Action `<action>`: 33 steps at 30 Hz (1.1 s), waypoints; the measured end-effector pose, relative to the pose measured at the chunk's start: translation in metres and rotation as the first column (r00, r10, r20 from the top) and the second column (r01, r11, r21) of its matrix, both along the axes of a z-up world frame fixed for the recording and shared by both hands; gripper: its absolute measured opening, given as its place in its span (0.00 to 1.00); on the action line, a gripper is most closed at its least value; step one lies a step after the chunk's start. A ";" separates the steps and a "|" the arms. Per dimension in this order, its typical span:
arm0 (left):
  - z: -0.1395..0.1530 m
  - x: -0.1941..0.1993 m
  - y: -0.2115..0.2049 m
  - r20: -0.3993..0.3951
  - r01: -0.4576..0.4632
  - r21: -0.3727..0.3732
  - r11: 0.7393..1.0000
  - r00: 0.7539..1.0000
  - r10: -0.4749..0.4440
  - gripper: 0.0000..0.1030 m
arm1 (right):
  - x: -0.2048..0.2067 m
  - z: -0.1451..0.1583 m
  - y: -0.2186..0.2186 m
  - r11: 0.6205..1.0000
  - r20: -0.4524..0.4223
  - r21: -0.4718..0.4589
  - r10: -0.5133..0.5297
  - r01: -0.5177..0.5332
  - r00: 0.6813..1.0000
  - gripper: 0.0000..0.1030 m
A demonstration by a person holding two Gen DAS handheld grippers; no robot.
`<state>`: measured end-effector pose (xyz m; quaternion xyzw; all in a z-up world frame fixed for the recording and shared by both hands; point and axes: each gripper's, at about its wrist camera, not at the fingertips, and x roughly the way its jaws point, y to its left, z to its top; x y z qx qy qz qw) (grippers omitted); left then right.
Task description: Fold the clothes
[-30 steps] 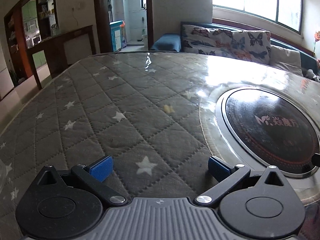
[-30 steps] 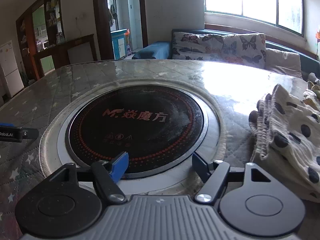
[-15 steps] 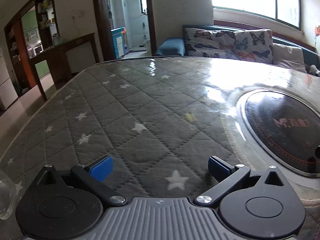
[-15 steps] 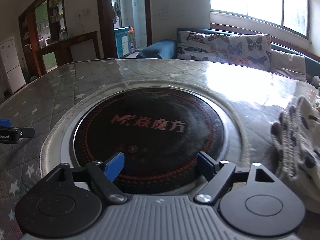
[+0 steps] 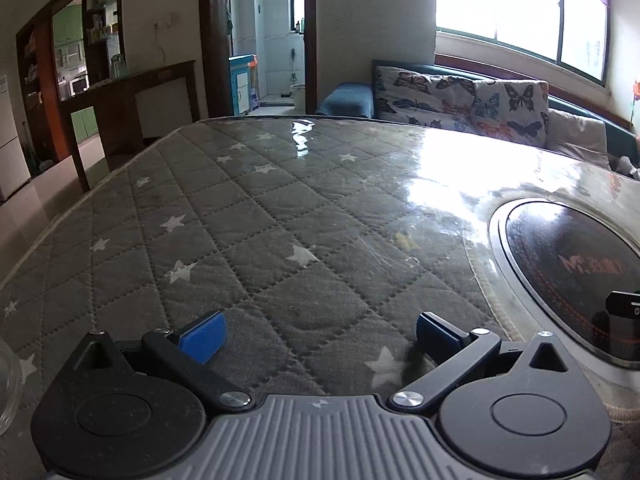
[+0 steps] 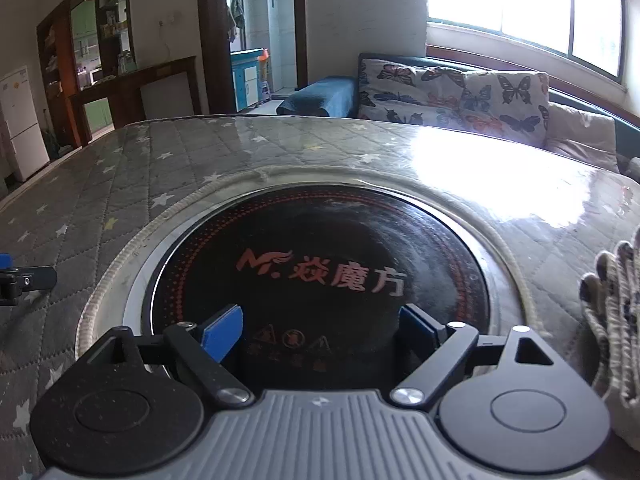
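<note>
A cream garment with dark polka dots (image 6: 618, 312) lies bunched at the right edge of the right wrist view, on the table to the right of my right gripper. My right gripper (image 6: 320, 330) is open and empty, low over the round black cooktop (image 6: 320, 276). My left gripper (image 5: 318, 338) is open and empty over the grey quilted star-pattern table cover (image 5: 256, 248). The garment does not show in the left wrist view. The left gripper's tip shows at the left edge of the right wrist view (image 6: 24, 282).
The cooktop sits at the right in the left wrist view (image 5: 572, 276), set into the glass-topped table. A clear glass rim (image 5: 6, 388) shows at the lower left edge. A sofa with butterfly cushions (image 5: 460, 100) stands beyond the table.
Both grippers have shifted left: the cooktop slid right in the left view, and the polka-dot garment slid toward the right edge of the right view. Both stay open.
</note>
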<state>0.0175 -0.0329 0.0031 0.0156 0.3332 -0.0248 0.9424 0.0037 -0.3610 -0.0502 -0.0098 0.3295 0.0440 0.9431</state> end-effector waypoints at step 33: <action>-0.001 0.004 0.001 0.001 0.002 -0.001 1.000 1.000 -0.002 1.00 | 0.008 -0.004 0.008 1.000 -0.023 -0.024 0.014 -0.015 1.000 1.00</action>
